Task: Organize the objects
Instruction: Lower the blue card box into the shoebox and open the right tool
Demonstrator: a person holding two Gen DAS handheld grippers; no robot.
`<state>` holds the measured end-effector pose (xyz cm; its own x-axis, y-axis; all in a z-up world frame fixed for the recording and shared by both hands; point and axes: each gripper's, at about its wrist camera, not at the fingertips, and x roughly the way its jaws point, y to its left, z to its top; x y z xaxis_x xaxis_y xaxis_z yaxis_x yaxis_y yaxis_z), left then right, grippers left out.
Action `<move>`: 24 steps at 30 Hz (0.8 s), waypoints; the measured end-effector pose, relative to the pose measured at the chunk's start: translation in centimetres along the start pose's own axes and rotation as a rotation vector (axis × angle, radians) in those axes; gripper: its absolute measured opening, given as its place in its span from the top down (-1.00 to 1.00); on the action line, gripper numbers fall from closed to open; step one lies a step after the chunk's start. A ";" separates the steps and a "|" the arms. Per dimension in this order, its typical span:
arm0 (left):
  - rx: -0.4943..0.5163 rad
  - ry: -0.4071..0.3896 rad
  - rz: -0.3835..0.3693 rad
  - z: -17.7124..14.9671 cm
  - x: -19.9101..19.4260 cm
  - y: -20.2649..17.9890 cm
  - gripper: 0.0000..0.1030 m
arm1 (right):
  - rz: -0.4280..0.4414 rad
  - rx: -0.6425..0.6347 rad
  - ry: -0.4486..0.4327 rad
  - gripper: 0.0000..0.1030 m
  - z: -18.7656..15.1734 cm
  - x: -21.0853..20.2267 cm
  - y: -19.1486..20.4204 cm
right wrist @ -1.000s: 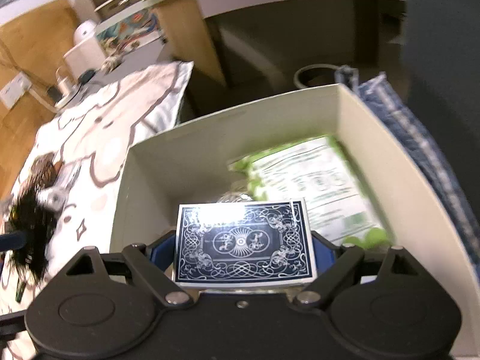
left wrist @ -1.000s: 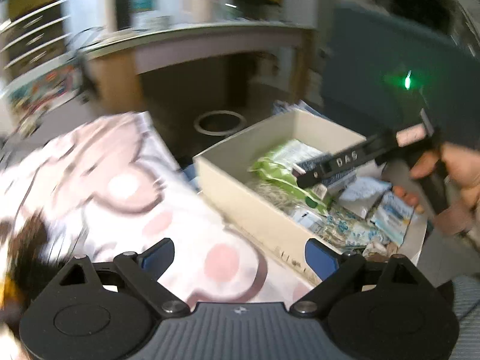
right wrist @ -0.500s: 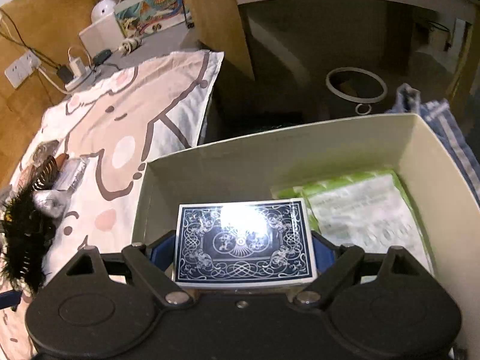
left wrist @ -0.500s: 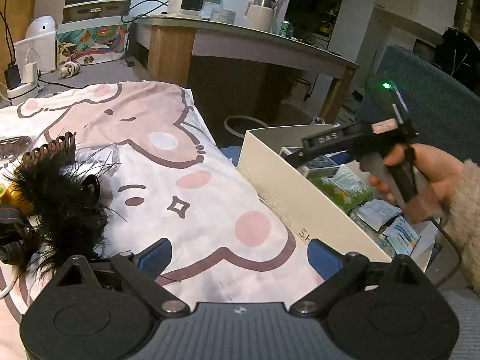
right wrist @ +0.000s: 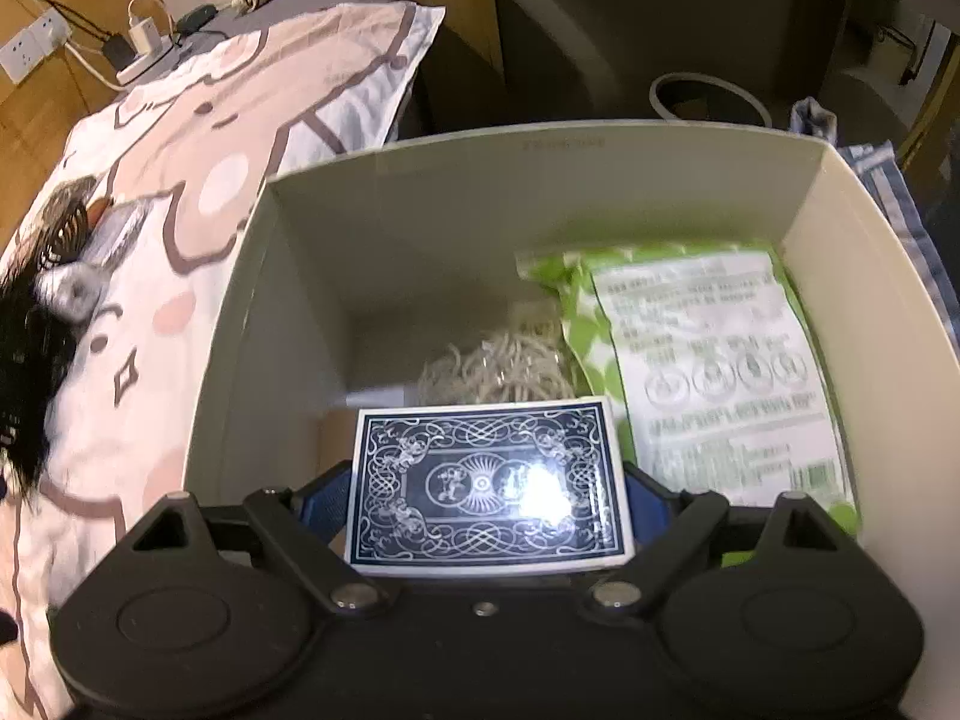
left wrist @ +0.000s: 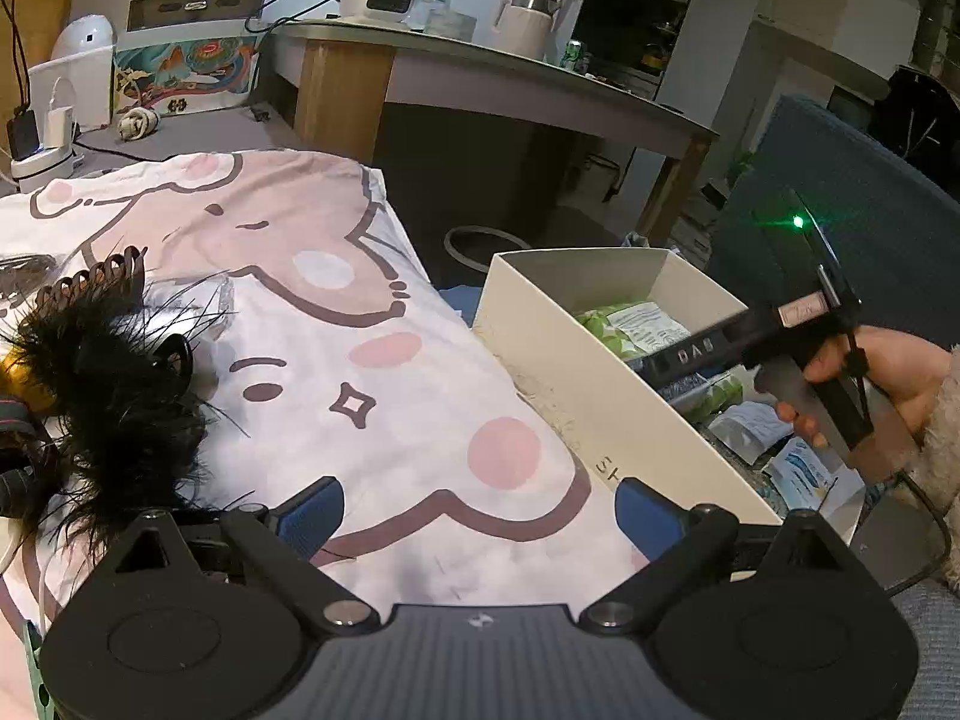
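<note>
- Black feather piece point(left wrist: 114, 384), wispy, lay on the soft cartoon-print blanket point(left wrist: 372, 396), apparently not yet sorted.
- Left gripper point(left wrist: 480, 510): jaws spread, empty, hovering over the blanket.
- Right gripper point(right wrist: 486, 492): clamped on the glossy navy card deck point(right wrist: 489, 483), inside the stiff white cardboard box point(right wrist: 228, 360), likely for release beside the crinkly green packet point(right wrist: 708, 360).

The box point(right wrist: 852, 300) stands right of the printed blanket point(left wrist: 372, 396); inside it, a wipes packet point(right wrist: 714, 360) lies right of a rubber-band heap point(right wrist: 504, 369)
</note>
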<state>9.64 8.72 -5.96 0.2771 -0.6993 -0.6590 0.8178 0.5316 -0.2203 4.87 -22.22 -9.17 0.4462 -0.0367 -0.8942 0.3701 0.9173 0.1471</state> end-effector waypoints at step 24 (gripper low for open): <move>0.030 -0.023 -0.037 0.2 -0.9 -1.3 -0.88 | 0.037 -0.025 0.027 -0.30 -1.4 0.6 -0.1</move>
<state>8.43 8.62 -4.96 0.2575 -0.7293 -0.6339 0.8425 0.4907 -0.2223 4.02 -21.78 -10.32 0.4373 0.0077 -0.8993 0.3328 0.9276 0.1697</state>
